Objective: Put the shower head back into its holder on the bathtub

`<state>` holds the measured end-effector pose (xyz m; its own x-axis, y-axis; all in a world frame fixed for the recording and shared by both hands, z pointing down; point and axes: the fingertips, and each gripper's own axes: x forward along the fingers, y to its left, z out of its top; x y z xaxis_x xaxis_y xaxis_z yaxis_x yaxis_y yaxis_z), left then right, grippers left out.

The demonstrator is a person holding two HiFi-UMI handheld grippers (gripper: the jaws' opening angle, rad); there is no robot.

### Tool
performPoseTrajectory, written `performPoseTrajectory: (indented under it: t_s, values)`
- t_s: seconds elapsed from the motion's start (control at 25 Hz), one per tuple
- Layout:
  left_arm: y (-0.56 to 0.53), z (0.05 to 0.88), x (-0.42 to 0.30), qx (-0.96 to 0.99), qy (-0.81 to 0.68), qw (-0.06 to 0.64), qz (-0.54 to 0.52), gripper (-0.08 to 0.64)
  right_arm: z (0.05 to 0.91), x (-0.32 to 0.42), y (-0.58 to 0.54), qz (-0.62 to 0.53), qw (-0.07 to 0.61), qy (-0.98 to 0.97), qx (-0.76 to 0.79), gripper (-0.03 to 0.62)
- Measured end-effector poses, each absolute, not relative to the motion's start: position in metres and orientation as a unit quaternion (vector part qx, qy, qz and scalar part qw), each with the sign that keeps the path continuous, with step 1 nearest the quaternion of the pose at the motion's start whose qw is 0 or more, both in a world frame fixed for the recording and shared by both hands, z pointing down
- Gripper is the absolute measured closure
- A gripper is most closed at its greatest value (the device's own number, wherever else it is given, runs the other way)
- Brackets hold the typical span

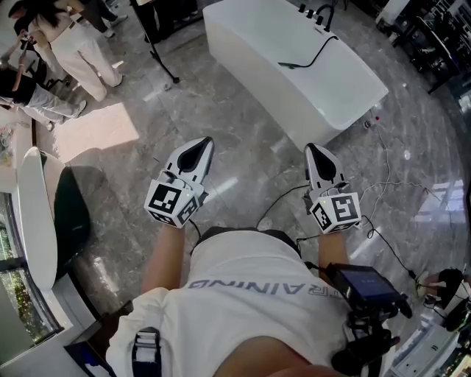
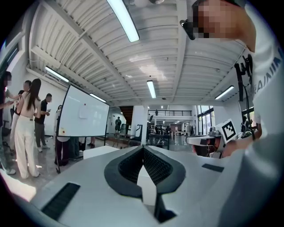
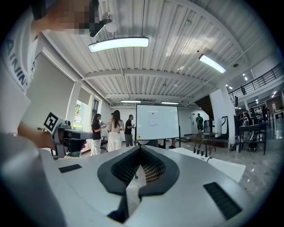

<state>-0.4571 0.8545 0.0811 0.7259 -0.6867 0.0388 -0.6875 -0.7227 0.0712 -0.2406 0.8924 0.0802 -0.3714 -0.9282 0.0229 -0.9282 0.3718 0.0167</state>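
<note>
We stand short of the bathtub (image 1: 243,44), so we judge the task barely begun: this is the approach, with nothing picked up yet. Our left gripper (image 1: 204,142) and right gripper (image 1: 312,148) both hang well short of the bathtub's near end. Each has its 2 jaws pressed together on nothing. Next we need to walk up to the bathtub, spread 1 pair of jaws and reach over its top. A thin black hose (image 1: 324,43) curves across the bathtub's top from the taps (image 1: 313,10) at its far end. The shower head (image 1: 289,66) lies loose on the bathtub's top, about midway along and out of its holder. It looks small, dark and slim. We cannot make out the holder itself.
</note>
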Motion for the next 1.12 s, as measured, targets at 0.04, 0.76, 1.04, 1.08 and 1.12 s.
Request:
performPoseTrajectory:
  t_s: [0.04, 0.76, 1.04, 1.08, 1.12]
  values:
    - [0.855, 0.082, -0.458, 0.928, -0.371, 0.042, 0.005, 0.543, 0.080, -0.242, 0.893, 0.001, 0.010, -0.829, 0.559, 0.581]
    - [0.864, 0.089, -0.355, 0.922, -0.385, 0.032, 0.033, 0.543, 0.105, -0.146, 0.881, 0.025, 0.010, -0.852, 0.523, 0.581]
    - [0.854, 0.095, -0.362, 0.909, -0.413, 0.043, 0.035, 0.543, 0.111, -0.150, 0.860, 0.024, 0.003, -0.864, 0.503, 0.581]
    - [0.851, 0.094, -0.367, 0.908, -0.415, 0.043, 0.033, 0.543, 0.110, -0.153, 0.856, 0.023, 0.002, -0.864, 0.503, 0.581]
    - [0.848, 0.093, -0.370, 0.908, -0.415, 0.044, 0.032, 0.543, 0.109, -0.157, 0.852, 0.023, 0.002, -0.864, 0.503, 0.581]
